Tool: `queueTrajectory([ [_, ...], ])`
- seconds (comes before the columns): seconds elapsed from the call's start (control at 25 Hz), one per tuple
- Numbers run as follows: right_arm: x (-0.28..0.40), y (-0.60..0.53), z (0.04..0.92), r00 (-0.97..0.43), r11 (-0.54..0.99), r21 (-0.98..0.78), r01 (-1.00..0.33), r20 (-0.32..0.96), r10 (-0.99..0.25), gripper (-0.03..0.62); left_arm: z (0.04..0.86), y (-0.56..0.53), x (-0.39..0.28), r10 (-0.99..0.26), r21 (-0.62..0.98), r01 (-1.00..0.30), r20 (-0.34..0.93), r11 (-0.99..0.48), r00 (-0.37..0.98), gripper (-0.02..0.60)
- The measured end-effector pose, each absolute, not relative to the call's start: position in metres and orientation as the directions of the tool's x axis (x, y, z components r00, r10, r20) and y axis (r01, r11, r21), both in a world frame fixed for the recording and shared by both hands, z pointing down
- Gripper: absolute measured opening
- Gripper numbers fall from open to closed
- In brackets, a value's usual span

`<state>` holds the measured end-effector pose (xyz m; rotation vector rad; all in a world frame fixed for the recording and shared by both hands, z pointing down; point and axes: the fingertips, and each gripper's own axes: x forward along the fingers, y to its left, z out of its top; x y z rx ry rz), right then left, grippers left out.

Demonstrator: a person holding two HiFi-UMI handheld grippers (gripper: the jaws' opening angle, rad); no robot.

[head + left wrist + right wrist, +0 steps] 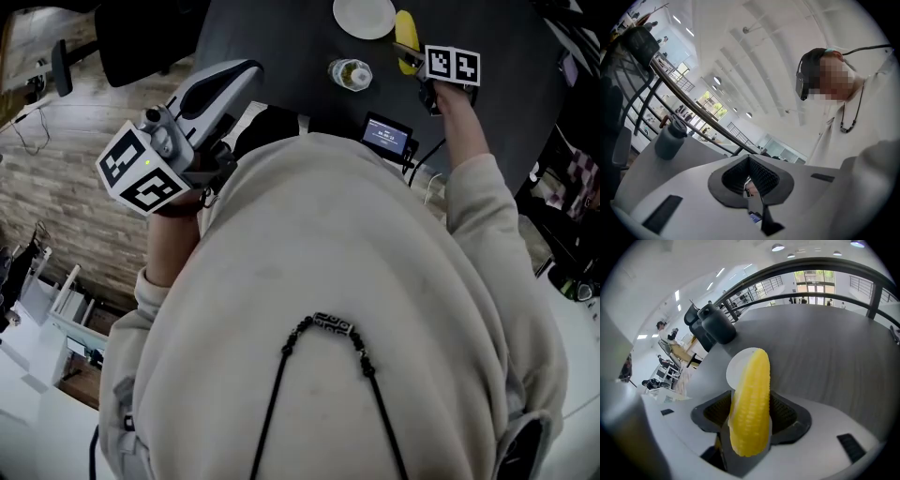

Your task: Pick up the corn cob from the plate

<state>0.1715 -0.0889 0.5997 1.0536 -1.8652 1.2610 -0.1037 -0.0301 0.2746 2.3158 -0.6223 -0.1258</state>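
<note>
Right gripper (750, 414) clamped on corn cob (751, 394), cob poking out between jaws. Plate (736, 370) lay beyond cob tip. Left gripper (750, 161) closed, empty. We judged lift nearly done. Next needed: firm squeeze, slow raise, no slipping.

Corn cob (405, 39) just right of plate (364, 17) on table (281, 37); bottle (350, 74) nearer.
</note>
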Motion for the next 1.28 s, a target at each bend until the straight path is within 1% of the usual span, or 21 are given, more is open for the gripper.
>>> queueTrajectory([
  [0.28,0.201,-0.056,0.583,-0.478,0.125,-0.465,-0.876,0.806,-0.35,0.264,0.269,-0.043,-0.069,-0.35,0.639,-0.332,0.104,-0.694,0.931,0.0],
  [0.52,0.232,-0.022,0.573,-0.456,0.03,-0.488,-0.872,0.789,-0.412,0.264,0.256,-0.05,-0.043,-0.267,0.599,-0.273,0.101,-0.753,0.958,0.0],
  [0.76,0.248,0.006,0.56,-0.433,-0.031,-0.51,-0.86,0.759,-0.486,0.264,0.248,-0.057,-0.022,-0.192,0.563,-0.212,0.096,-0.799,0.977,0.001],
  [0.92,0.244,0.009,0.518,-0.435,-0.005,-0.53,-0.848,0.701,-0.565,0.264,0.239,-0.056,-0.01,-0.144,0.539,-0.172,0.093,-0.825,0.985,0.0],
  [1.12,0.241,0.0,0.445,-0.46,0.097,-0.551,-0.829,0.572,-0.679,0.264,0.237,-0.059,0.017,-0.081,0.515,-0.117,0.091,-0.849,0.993,0.0],
  [1.28,0.23,-0.001,0.383,-0.474,0.173,-0.547,-0.819,0.474,-0.742,0.264,0.233,-0.061,0.026,-0.035,0.502,-0.073,0.086,-0.862,0.996,0.0],
])
